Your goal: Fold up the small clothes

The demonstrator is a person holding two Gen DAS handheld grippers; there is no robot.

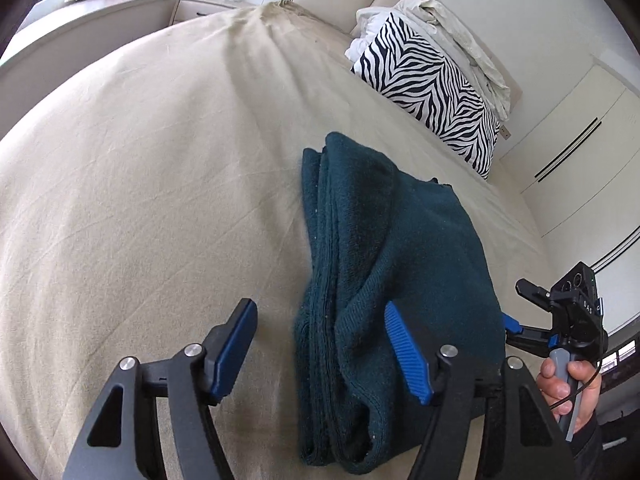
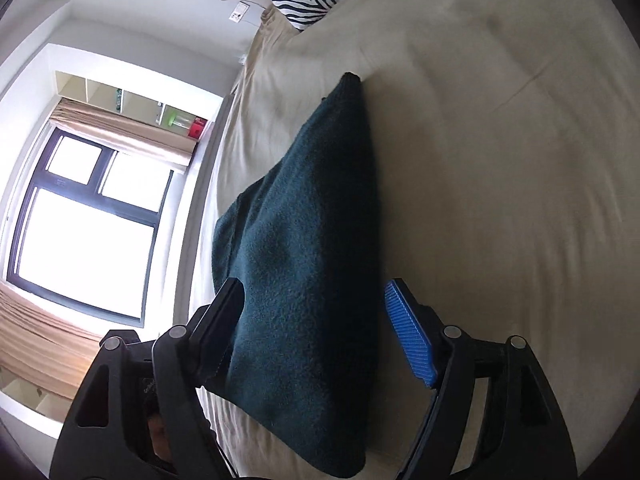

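A dark teal knit garment [image 1: 380, 272] lies folded into a long stack on the beige bed sheet [image 1: 140, 200]. My left gripper [image 1: 320, 344] is open just above the sheet, its jaws straddling the stack's near left edge without closing on it. The right gripper shows at the far right of the left wrist view [image 1: 516, 324], by the garment's right edge. In the right wrist view the garment [image 2: 304, 264] lies between the wide-open jaws of my right gripper [image 2: 312, 328]; its left finger [image 2: 224, 320] is partly covered by the cloth.
A zebra-print pillow [image 1: 436, 92] and crumpled white bedding [image 1: 452, 28] lie at the head of the bed. A nightstand [image 1: 200, 6] stands beyond it. A window [image 2: 88, 216] and curtains flank the bed's side. A wardrobe wall [image 1: 580, 152] is at right.
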